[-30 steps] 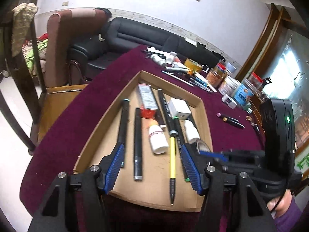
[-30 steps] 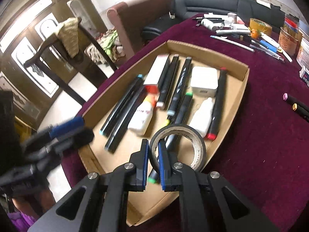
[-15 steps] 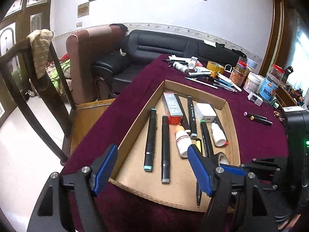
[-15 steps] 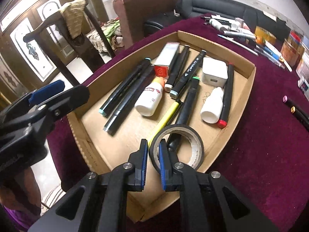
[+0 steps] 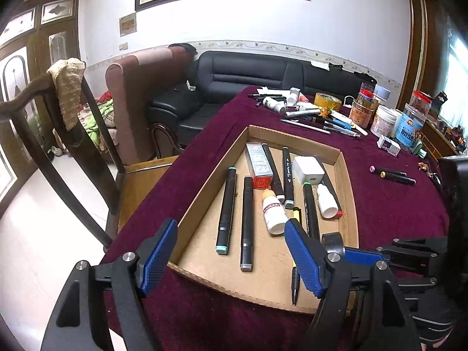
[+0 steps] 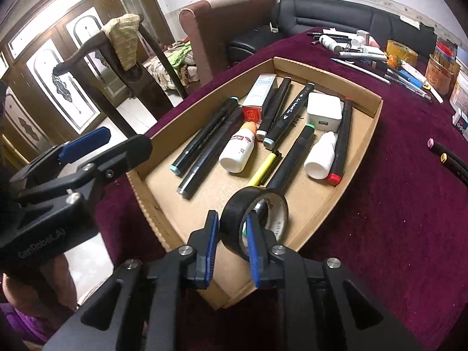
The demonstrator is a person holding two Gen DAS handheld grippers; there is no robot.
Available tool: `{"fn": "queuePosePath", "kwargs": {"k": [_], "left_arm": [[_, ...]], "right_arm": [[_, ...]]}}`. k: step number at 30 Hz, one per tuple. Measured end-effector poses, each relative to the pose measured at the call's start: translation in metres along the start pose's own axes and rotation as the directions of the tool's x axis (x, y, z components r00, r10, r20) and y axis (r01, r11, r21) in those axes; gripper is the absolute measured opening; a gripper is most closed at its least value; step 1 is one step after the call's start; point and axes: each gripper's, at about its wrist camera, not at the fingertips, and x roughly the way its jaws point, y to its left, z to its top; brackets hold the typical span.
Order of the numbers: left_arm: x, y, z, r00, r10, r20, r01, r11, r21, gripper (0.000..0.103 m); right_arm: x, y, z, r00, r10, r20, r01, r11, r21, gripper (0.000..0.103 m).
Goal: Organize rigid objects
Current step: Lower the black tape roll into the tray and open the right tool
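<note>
Right gripper (image 6: 231,248), jaws just parting, straddles the black tape roll's (image 6: 234,219) wall in the cardboard tray (image 6: 365,158); markers (image 6: 295,152) and bottles (image 6: 238,152) crowd ahead. Left gripper (image 5: 231,256) gapes empty.

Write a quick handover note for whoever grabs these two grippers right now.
Right gripper: jaws have just been opening, releasing the black tape roll, whose wall is still between them, over the near end of the cardboard tray.
Left gripper: open, empty.
Done: markers, two white bottles, a charger and a small box lie in the tray.
Left: two markers and the far clutter on the maroon cloth.
</note>
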Motion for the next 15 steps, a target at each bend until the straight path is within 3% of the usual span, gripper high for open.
{"fn": "queuePosePath", "kwargs": {"k": [7, 9, 15], "left_arm": [[-0.018, -0.018, 0.0, 0.998, 0.033, 0.061, -0.036, 0.998, 0.046, 0.082], [-0.024, -0.024, 0.0, 0.996, 0.03, 0.082, -0.035, 0.998, 0.059, 0.091], [-0.032, -0.046, 0.002, 0.992, 0.016, 0.123, -0.03, 0.994, 0.107, 0.095]], "right_arm": [[-0.022, -0.008, -0.008, 0.998, 0.004, 0.056, -0.004, 1.0, 0.015, 0.028], [-0.03, -0.015, -0.011, 0.997, -0.007, 0.078, 0.004, 0.999, 0.032, 0.032], [-0.055, -0.05, -0.022, 0.985, -0.099, 0.138, 0.086, 0.991, 0.098, 0.039]]}}
